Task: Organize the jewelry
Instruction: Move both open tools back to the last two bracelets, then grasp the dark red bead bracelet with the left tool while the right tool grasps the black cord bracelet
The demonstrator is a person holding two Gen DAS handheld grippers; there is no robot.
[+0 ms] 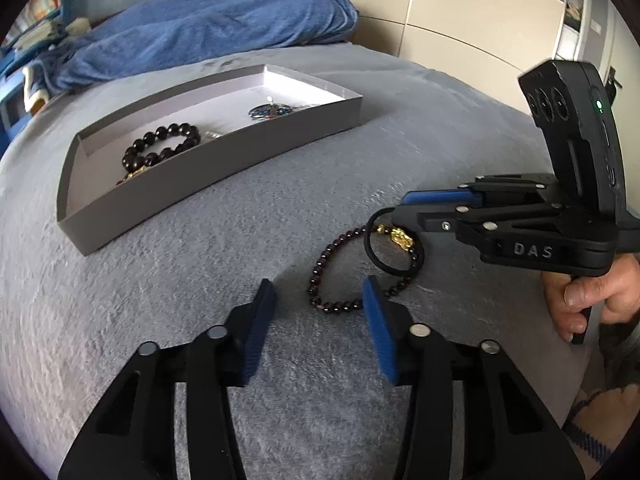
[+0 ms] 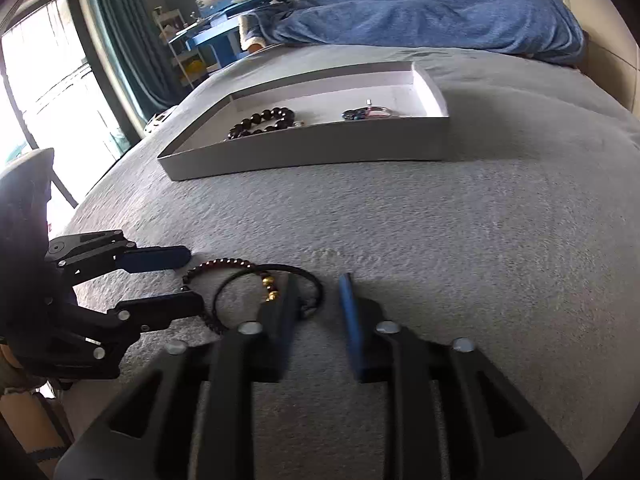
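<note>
A small dark beaded bracelet [image 1: 326, 276] with gold charms [image 1: 400, 236] lies on the grey bedspread, overlapped by a black ring-shaped band [image 1: 390, 266]. It also shows in the right wrist view [image 2: 218, 266], with the black band [image 2: 240, 280] there too. My left gripper [image 1: 318, 296] is open, its fingers straddling the bracelet's near side. My right gripper [image 2: 318, 292] is open, its left finger over the band and gold beads [image 2: 270, 288]. A grey tray [image 1: 224, 160] holds a large-bead bracelet [image 1: 162, 146] and a blue pendant [image 1: 268, 111].
A blue blanket [image 1: 208, 24] lies bunched behind the tray. Cream cupboard doors [image 1: 460, 12] stand to the right. In the right wrist view, a window [image 2: 48, 80], curtain and blue shelves with books [image 2: 224, 20] are at the far left.
</note>
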